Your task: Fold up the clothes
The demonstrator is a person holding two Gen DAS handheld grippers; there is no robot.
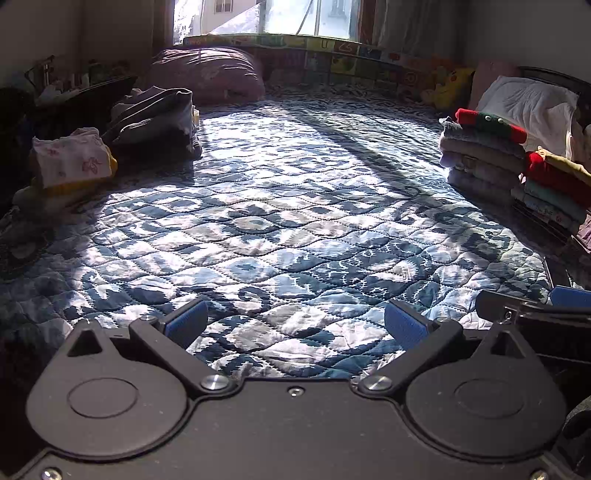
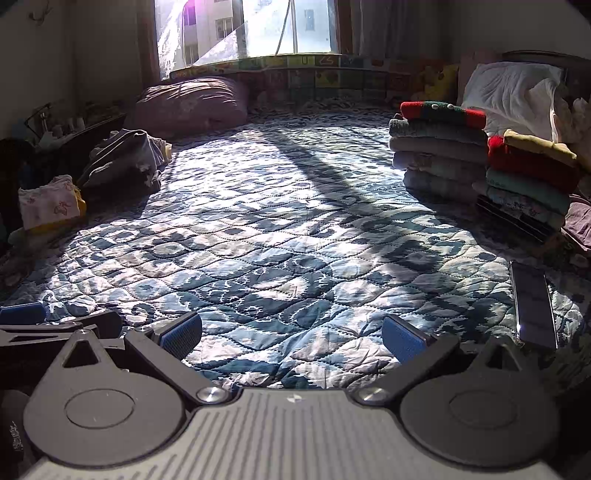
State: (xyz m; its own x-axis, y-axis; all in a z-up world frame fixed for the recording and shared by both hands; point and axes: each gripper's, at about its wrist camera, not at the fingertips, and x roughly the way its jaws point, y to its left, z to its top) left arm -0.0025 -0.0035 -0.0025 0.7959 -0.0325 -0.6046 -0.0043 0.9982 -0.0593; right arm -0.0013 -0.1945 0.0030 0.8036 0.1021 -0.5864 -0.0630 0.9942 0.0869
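We hold both grippers low over the quilted blue-and-white bedspread (image 1: 295, 206), side by side and pointing toward the window (image 2: 251, 29) at the far end of the bed. Our left gripper (image 1: 295, 323) has its blue-padded fingers (image 1: 186, 322) spread wide with nothing between them, only the quilt showing in the gap. Our right gripper (image 2: 291, 332) is released in the same way, its pads (image 2: 402, 339) well apart and empty; in the left wrist view we see part of it at the right edge, and in the right wrist view part of the left one shows at the left edge, so the two sit just beside each other at about the same height. The clothes lie well away from both grippers. On the right side of the bed stand two stacks of folded clothes (image 2: 439, 147), the farther one topped by a red and green knit (image 2: 443, 110), the nearer one (image 2: 528, 177) holding red, yellow and teal pieces. On the left lies a loose heap of unfolded clothes (image 1: 155, 114), with a pink patterned garment (image 1: 70, 158) nearer to us. A dark phone (image 2: 533, 306) lies flat on the quilt near the right gripper. A mauve bundled duvet (image 1: 210, 72) sits under the window.
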